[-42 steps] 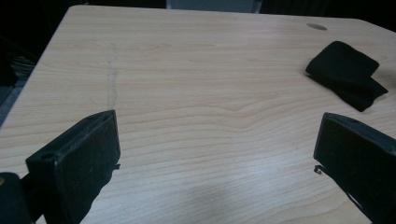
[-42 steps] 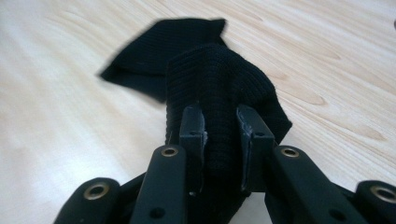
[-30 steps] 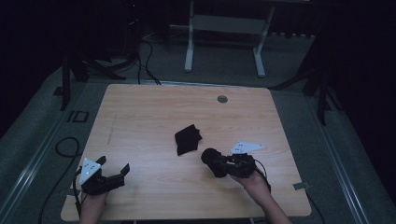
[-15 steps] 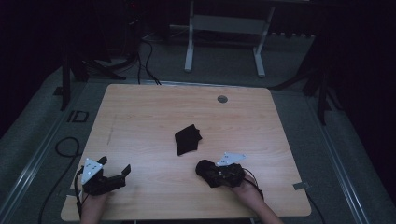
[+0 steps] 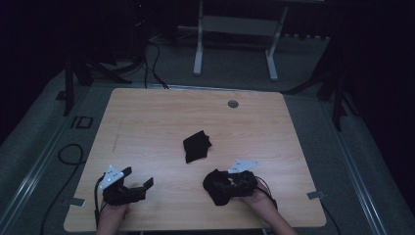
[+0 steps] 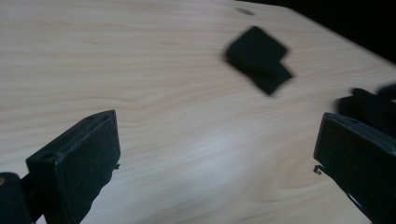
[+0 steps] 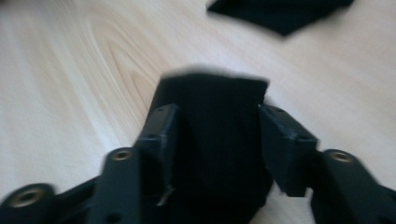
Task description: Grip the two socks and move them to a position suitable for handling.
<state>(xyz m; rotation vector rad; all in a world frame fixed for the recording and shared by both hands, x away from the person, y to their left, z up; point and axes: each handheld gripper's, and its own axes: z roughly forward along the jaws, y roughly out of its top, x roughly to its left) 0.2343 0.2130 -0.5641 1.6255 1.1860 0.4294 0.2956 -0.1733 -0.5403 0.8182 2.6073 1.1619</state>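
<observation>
A small folded black cloth [image 5: 196,146] lies flat near the middle of the wooden table [image 5: 147,117]; it also shows as the cloth [image 6: 259,58] and the cloth [image 7: 280,11]. A second, bunched black cloth [image 5: 215,190] rests on the table at the front right. My right gripper [image 5: 213,183] points left at it. In the right gripper view this cloth [image 7: 215,149] fills the gap between the jaws of the right gripper [image 7: 217,116], which have just been opening. My left gripper [image 5: 138,176] stands wide open at the front left with nothing between its jaws [image 6: 215,135].
A round cable hole [image 5: 233,104] sits near the table's far edge. A white metal frame [image 5: 235,29] stands on the floor behind the table. Cables [image 5: 68,152] trail along the floor at the left.
The right gripper has come down and toward the table's front edge with the bunched cloth, and its jaws have spread. The left gripper has shifted a little to the right.
</observation>
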